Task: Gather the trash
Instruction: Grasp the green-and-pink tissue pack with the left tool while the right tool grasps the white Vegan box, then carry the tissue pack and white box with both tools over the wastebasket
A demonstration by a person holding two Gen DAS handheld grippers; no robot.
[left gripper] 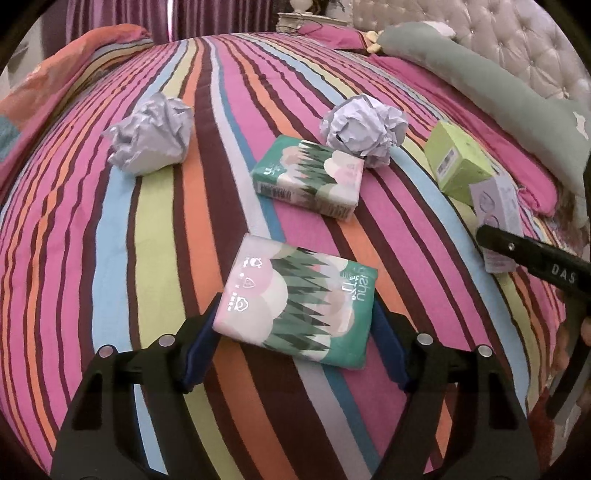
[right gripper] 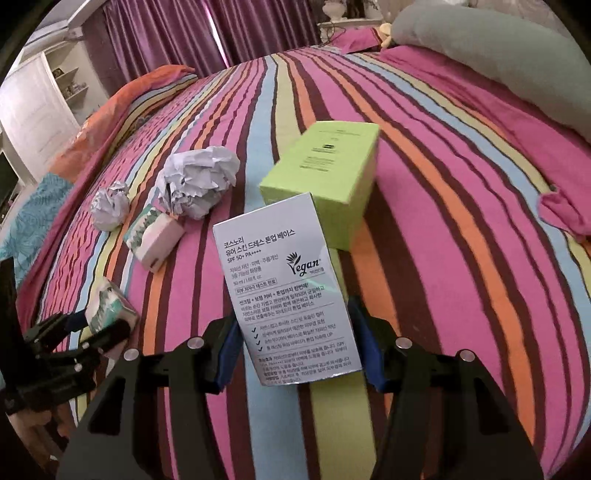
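Observation:
My left gripper (left gripper: 295, 332) is shut on a green and pink tissue pack (left gripper: 295, 299), one blue pad on each side of it. A second tissue pack (left gripper: 308, 175) lies beyond, with two crumpled paper balls (left gripper: 149, 134) (left gripper: 364, 127) behind. My right gripper (right gripper: 293, 347) is shut on a pale grey cosmetics box (right gripper: 284, 284) with Korean print. A green box (right gripper: 328, 177) lies just past it. In the right wrist view the left gripper (right gripper: 99, 325) grips its tissue pack (right gripper: 109, 306) at the lower left.
Everything lies on a bed with a striped cover (left gripper: 147, 258). A grey-green bolster (left gripper: 498, 99) and a tufted headboard (left gripper: 517, 37) are at the right. A folded orange quilt (right gripper: 122, 107) lies at the far left, purple curtains (right gripper: 207, 33) behind.

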